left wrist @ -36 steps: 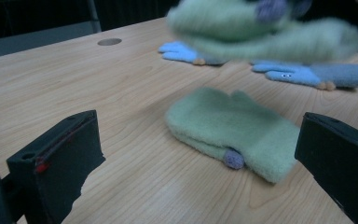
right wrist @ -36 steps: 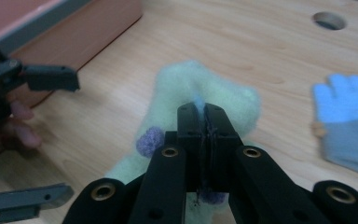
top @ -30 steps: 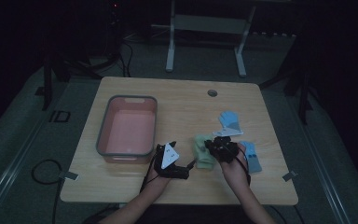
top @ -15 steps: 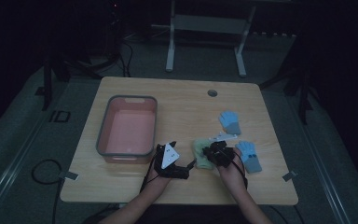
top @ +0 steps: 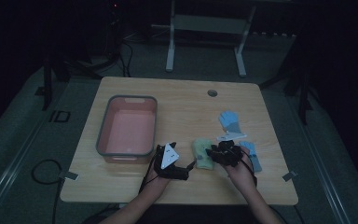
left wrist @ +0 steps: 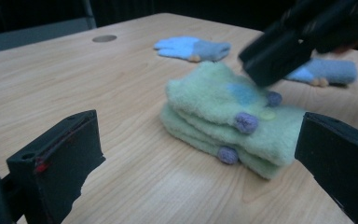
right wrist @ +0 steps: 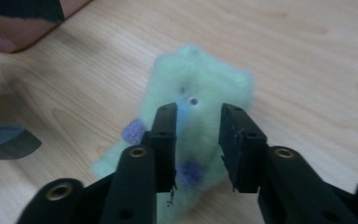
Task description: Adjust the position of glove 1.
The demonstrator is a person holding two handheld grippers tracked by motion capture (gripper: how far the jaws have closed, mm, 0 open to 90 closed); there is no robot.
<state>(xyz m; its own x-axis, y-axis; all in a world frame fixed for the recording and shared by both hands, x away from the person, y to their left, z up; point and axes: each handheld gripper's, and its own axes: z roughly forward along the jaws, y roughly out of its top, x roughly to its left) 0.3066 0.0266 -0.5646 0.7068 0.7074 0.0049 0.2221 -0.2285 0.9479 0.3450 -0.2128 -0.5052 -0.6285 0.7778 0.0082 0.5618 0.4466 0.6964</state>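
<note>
The right gripper [right wrist: 196,140] has just let its jaws part above the green mittens [left wrist: 223,116], now lying stacked on the table [top: 182,102] near the wide-open left gripper [top: 175,164].

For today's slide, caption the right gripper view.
Right tongs, part open, poised above green gloves on the wooden table.

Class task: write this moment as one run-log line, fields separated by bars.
right tongs: just opening, over green gloves | left tongs: open, beside them | gloves: stacked on table | bin: left
</note>
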